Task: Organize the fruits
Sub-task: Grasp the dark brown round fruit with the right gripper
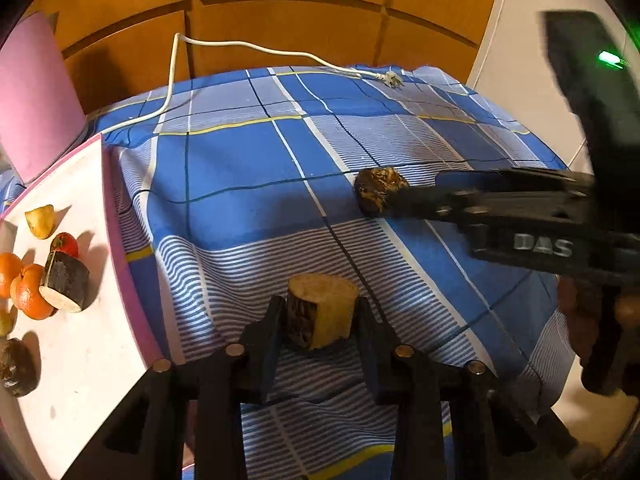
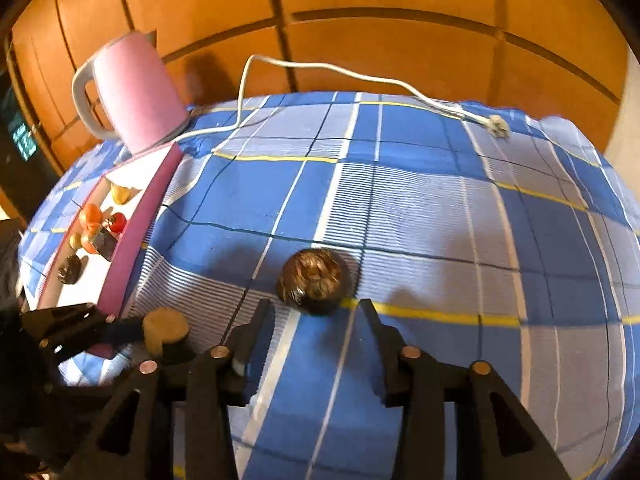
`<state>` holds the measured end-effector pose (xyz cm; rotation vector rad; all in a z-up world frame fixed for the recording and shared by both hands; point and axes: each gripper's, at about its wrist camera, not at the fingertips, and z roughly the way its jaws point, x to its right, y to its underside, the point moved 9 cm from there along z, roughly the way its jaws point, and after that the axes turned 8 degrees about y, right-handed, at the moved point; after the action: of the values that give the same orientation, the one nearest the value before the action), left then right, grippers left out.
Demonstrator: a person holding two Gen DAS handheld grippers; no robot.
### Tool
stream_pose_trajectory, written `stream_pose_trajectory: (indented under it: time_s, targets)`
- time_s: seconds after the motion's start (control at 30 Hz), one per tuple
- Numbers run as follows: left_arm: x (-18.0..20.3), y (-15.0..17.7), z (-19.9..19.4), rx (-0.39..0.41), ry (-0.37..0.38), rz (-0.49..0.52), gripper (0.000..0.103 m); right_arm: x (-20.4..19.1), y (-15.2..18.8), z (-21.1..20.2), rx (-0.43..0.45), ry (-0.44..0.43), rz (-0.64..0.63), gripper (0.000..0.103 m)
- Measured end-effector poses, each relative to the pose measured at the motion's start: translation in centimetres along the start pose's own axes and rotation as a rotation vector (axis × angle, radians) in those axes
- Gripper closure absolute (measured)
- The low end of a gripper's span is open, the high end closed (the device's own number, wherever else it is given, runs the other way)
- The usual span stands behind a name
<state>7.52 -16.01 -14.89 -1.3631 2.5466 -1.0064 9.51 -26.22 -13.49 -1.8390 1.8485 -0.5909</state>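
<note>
Orange wooden panels are seen behind a table covered with a blue checked cloth [image 1: 248, 168] in the left wrist view. The left gripper [image 1: 320, 316] is clamped on a cut piece of fruit [image 1: 322, 308] with dark peel and pale yellow flesh; both fingers press on its sides. To the left of this gripper a white tray [image 1: 84, 360] with a pink edge is placed, and on it are seen two oranges [image 1: 28, 292], a red fruit [image 1: 66, 244], a yellow piece [image 1: 40, 220], a dark cut chunk [image 1: 66, 284] and a dark brown fruit [image 1: 16, 366]. Ahead and to the right, the right gripper [image 1: 396, 196] is seen from the side, its tips just beside a round brown fruit [image 1: 378, 188] which lies on the cloth. A white cable [image 1: 240, 46] with a plug is laid further ahead.

In the right wrist view the same panels and cloth [image 2: 420, 208] are shown. The fingers of the right gripper [image 2: 316, 316] stand apart, and nothing is pressed by them. The round brown fruit [image 2: 314, 280] lies on the cloth just ahead of the tips, between their lines. To the left, the left gripper [image 2: 160, 332] is seen holding the pale cut piece [image 2: 166, 330], near the edge of the tray [image 2: 136, 232]. A pink kettle [image 2: 136, 92] stands far ahead on the left, beside the tray.
</note>
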Motion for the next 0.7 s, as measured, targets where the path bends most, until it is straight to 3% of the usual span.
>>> stream_pose_trajectory:
  time_s: [0.07, 0.27, 0.33, 0.37, 0.43, 0.53, 0.7]
  targets:
    - [0.0, 0.0, 0.0, 0.003, 0.005, -0.002, 0.068, -0.1, -0.2, 1.1, -0.025, 0.012, -0.009, 0.038]
    - [0.1, 0.0, 0.1, 0.008, 0.019, -0.006, 0.068, -0.8, -0.8, 3.3, -0.06, 0.027, -0.078, 0.038]
    - [0.0, -0.1, 0.1, 0.006, 0.022, -0.008, 0.068, -1.0, -0.9, 3.9, -0.068, 0.032, -0.097, 0.042]
    - [0.0, -0.1, 0.1, 0.007, 0.025, -0.009, 0.068, -1.1, -0.8, 4.2, -0.077, 0.022, -0.098, 0.05]
    - [0.0, -0.1, 0.1, 0.012, 0.027, -0.01, 0.068, -0.7, -0.7, 4.0, -0.077, 0.041, -0.093, 0.051]
    - [0.1, -0.1, 0.0, 0.014, 0.049, -0.018, 0.068, 1.0, -0.5, 2.7, -0.039, 0.07, -0.022, 0.051]
    - [0.2, -0.2, 0.0, 0.012, 0.064, -0.033, 0.069, 4.8, 2.4, 1.4, -0.053, 0.134, 0.073, 0.05]
